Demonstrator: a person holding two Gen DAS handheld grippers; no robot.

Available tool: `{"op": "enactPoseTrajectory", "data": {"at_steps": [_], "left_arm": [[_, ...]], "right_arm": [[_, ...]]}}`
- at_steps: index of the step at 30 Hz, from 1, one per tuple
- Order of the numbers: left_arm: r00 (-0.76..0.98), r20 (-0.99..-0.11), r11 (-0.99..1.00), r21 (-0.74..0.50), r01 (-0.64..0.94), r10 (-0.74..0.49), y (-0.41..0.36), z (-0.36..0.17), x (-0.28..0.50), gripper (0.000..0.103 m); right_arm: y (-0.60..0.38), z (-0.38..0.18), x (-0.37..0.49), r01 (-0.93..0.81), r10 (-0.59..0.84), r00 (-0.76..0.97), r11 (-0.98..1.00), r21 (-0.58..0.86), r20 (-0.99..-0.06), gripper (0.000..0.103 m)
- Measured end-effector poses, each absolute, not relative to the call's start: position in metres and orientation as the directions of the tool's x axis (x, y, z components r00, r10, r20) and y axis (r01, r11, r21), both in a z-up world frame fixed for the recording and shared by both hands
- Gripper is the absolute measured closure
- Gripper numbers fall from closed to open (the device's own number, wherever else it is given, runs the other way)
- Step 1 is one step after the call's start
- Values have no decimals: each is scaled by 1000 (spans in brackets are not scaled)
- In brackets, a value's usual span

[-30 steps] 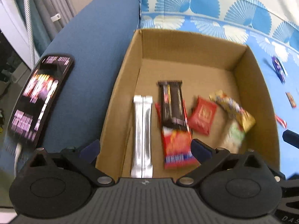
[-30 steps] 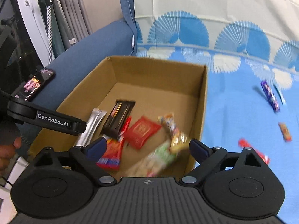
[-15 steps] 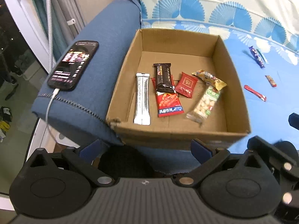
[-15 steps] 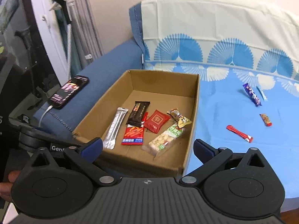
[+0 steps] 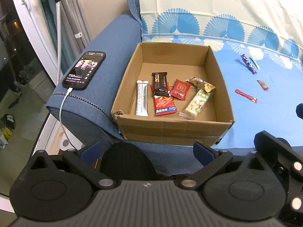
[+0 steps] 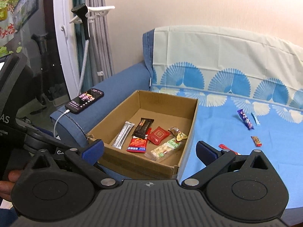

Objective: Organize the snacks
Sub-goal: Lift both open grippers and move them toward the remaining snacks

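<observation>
Both my grippers, left (image 5: 146, 150) and right (image 6: 149, 149), hang spread and empty before the cardboard box (image 5: 171, 130), six snacks inside; a red stick (image 5: 245, 95) lies at three o'clock.

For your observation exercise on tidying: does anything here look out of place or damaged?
Four snacks lie outside the cardboard box on the blue cover: a purple bar, light-blue stick, small brown bar and red stick. The box's near-left corner is torn.

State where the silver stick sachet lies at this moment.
In both views the silver stick sachet lies flat inside the cardboard box, leftmost of the snacks, just left of the dark chocolate bar.
</observation>
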State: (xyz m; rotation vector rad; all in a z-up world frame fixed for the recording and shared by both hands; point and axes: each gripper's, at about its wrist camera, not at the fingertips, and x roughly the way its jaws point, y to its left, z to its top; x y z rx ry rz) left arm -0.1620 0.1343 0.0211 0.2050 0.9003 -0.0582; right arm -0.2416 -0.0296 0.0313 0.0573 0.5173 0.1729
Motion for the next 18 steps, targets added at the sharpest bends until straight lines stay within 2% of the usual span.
{"op": "enactPoseTrajectory", "data": {"at_steps": [18], "left_arm": [[641, -767, 974, 172, 146, 39, 131, 27, -175, 0]], "right_arm": [[-31, 37, -259, -155, 185, 870, 983, 103, -456, 1]]}}
